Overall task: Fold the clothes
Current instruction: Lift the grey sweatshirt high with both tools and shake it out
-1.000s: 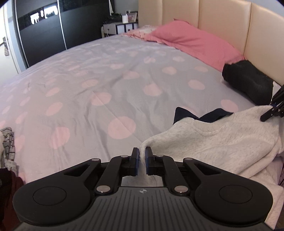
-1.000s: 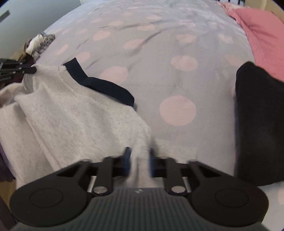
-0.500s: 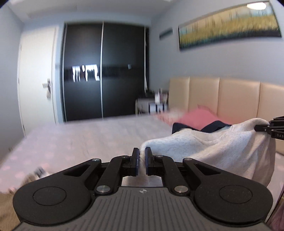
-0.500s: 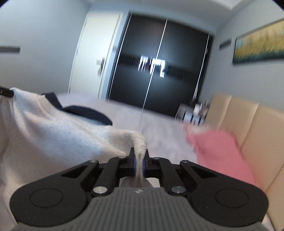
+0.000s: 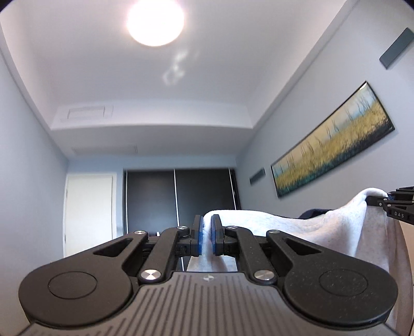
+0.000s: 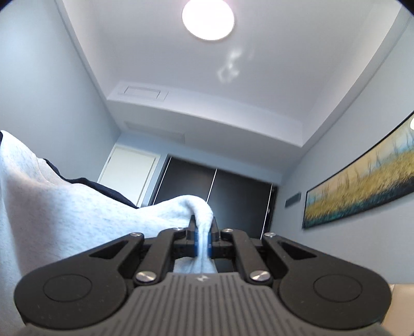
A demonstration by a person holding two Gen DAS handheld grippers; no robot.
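Each claw, left claw (image 5: pixel 205 234) and right claw (image 6: pixel 203 239), pinches the gray sweater (image 5: pixel 284 230) under the ceiling lamp (image 5: pixel 155 22). Keep both level, so it hangs flat.

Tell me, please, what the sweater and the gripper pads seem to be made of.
The sweater: likely a soft cotton-type knit, matte; its pale grey surface is flecked and fuzzy, and it drapes in soft folds. Its dark trim looks like a smoother knit, though it is too blurred to be sure.

The pads: probably rubber or soft plastic, blue with a slight sheen, set on matte black, finely speckled plastic arms.
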